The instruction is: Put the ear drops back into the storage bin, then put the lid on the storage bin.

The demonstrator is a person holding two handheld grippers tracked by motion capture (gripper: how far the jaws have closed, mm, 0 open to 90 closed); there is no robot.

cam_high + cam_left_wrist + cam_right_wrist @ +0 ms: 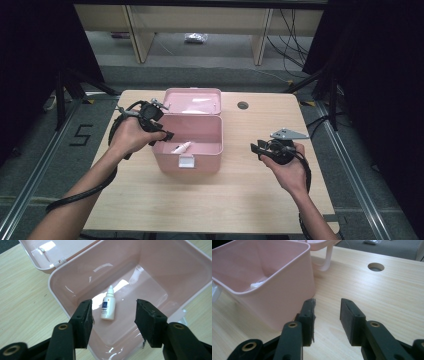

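We cannot read the blue label on the small white bottle point(108, 306) lying in the pink box point(75, 311); the print is too small. In the right gripper view the box's near wall hides all but a white sliver of that bottle point(257, 285). The box's lid point(37, 258) is cut off by the top edge in the left gripper view. On the far floor a small pale bundle point(195, 37) is too blurred to identify.

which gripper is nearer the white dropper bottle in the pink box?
Left. The left gripper hangs open just above the white dropper bottle in the pink box; the right gripper sits open outside the box.
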